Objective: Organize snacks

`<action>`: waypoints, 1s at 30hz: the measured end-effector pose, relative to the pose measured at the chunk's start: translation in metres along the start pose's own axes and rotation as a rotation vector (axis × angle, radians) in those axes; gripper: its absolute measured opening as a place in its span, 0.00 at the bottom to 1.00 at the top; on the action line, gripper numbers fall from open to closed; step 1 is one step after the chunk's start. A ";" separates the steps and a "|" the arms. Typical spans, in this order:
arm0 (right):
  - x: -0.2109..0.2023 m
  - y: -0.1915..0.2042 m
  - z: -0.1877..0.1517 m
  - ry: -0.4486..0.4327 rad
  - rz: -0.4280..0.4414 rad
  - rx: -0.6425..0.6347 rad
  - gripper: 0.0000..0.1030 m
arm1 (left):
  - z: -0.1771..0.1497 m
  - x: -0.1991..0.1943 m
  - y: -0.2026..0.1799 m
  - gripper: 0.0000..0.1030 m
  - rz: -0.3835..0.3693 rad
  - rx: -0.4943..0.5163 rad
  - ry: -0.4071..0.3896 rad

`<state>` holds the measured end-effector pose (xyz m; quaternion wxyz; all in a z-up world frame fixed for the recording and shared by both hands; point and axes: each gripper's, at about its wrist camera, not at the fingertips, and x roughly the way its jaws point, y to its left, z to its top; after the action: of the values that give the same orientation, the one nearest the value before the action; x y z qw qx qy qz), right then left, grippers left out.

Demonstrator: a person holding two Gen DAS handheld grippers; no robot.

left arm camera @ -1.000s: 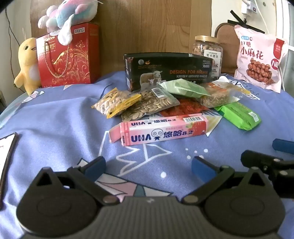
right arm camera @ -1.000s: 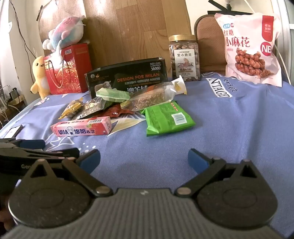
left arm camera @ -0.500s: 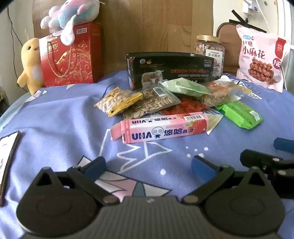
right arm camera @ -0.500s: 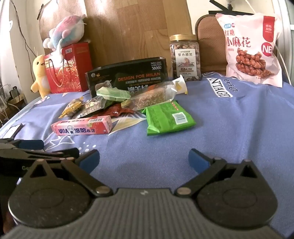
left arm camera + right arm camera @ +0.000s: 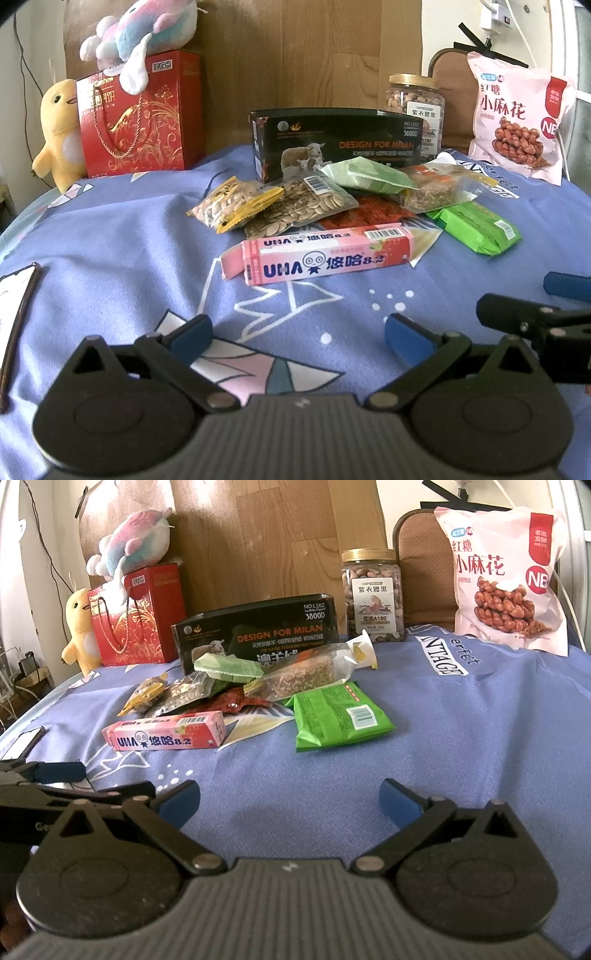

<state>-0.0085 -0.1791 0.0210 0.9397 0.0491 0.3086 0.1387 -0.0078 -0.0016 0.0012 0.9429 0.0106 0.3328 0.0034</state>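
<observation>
A heap of snacks lies mid-cloth in front of a black box (image 5: 332, 138) (image 5: 258, 635). Nearest is a pink UHA candy box (image 5: 321, 254) (image 5: 166, 734). Behind it lie seed packets (image 5: 295, 206), a red packet (image 5: 369, 214), a pale green packet (image 5: 229, 668) and a clear grain-bar bag (image 5: 310, 672). A bright green packet (image 5: 476, 230) (image 5: 340, 716) lies to the right. My left gripper (image 5: 299, 334) is open and empty, short of the candy box. My right gripper (image 5: 290, 799) is open and empty, short of the green packet.
At the back stand a red gift box (image 5: 136, 118) with a plush toy (image 5: 144, 29), a yellow duck toy (image 5: 59, 129), a nut jar (image 5: 371, 594) and a large pink snack bag (image 5: 506, 579). A phone (image 5: 14, 317) lies at the left on the blue cloth (image 5: 461, 746).
Both views have shifted slightly, with the snacks a little nearer and lower in the left wrist view. Both grippers stay open and nothing on the cloth has moved.
</observation>
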 end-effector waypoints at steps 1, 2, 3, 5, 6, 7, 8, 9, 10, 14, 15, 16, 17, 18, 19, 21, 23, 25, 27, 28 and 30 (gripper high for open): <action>0.000 0.000 0.000 0.000 0.000 0.000 1.00 | 0.000 0.000 0.000 1.00 0.000 0.000 0.000; 0.000 0.000 0.000 0.000 0.000 0.000 1.00 | -0.001 0.000 0.000 1.00 0.001 0.000 -0.001; 0.000 0.000 0.000 0.000 0.000 -0.001 1.00 | -0.001 0.000 0.000 1.00 0.001 0.000 -0.001; 0.000 0.000 0.000 0.000 0.000 -0.001 1.00 | -0.001 0.000 0.000 1.00 0.001 0.000 -0.001; 0.000 0.000 0.000 0.000 0.000 -0.001 1.00 | -0.001 0.000 0.000 1.00 0.001 0.000 -0.001; 0.000 0.000 0.000 0.000 -0.001 -0.001 1.00 | -0.001 0.000 0.000 1.00 0.001 0.000 -0.001; 0.000 0.000 0.000 0.000 -0.001 -0.001 1.00 | -0.001 0.000 0.000 1.00 0.001 0.000 -0.001; 0.000 0.000 0.000 0.000 -0.001 -0.001 1.00 | -0.001 0.000 0.000 1.00 0.001 0.000 -0.002; 0.000 0.000 0.000 0.001 -0.001 -0.001 1.00 | -0.001 0.000 0.000 1.00 0.001 0.000 -0.002; 0.000 0.000 0.000 0.001 -0.001 -0.002 1.00 | -0.001 0.000 0.000 1.00 0.001 0.000 -0.002; 0.000 0.000 0.000 0.001 -0.001 -0.002 1.00 | -0.001 0.000 0.000 1.00 0.001 0.000 -0.002; 0.000 0.000 0.000 0.001 -0.001 -0.002 1.00 | -0.001 0.000 0.000 1.00 0.000 0.000 -0.002; 0.000 0.000 0.000 0.001 -0.001 -0.002 1.00 | -0.002 0.000 0.000 1.00 0.001 0.000 -0.002; 0.000 0.000 0.000 0.001 -0.001 -0.002 1.00 | -0.002 0.000 0.000 1.00 0.001 0.000 -0.002; 0.000 0.000 0.000 0.001 0.000 -0.002 1.00 | -0.002 0.000 0.000 1.00 0.001 0.000 -0.002; 0.001 0.000 -0.001 0.001 0.002 -0.001 1.00 | -0.002 0.000 0.000 1.00 0.001 0.000 -0.002; 0.001 0.000 -0.001 0.001 0.003 -0.001 1.00 | -0.002 0.000 0.000 1.00 0.000 0.000 -0.003; 0.001 -0.001 -0.001 -0.001 0.009 0.003 1.00 | -0.002 0.000 0.000 1.00 -0.004 -0.002 -0.004; 0.001 -0.002 -0.001 -0.005 0.016 0.011 1.00 | -0.003 -0.002 0.003 1.00 -0.017 -0.007 -0.010; 0.000 -0.001 -0.002 -0.006 0.020 0.013 1.00 | -0.004 -0.004 0.005 1.00 -0.028 -0.013 -0.017; 0.000 -0.004 -0.003 -0.010 0.034 0.025 1.00 | -0.007 -0.010 0.013 1.00 -0.061 -0.036 -0.036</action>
<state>-0.0096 -0.1826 0.0186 0.9381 0.0669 0.3045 0.1506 -0.0199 0.0114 0.0021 0.9484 -0.0165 0.3160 -0.0193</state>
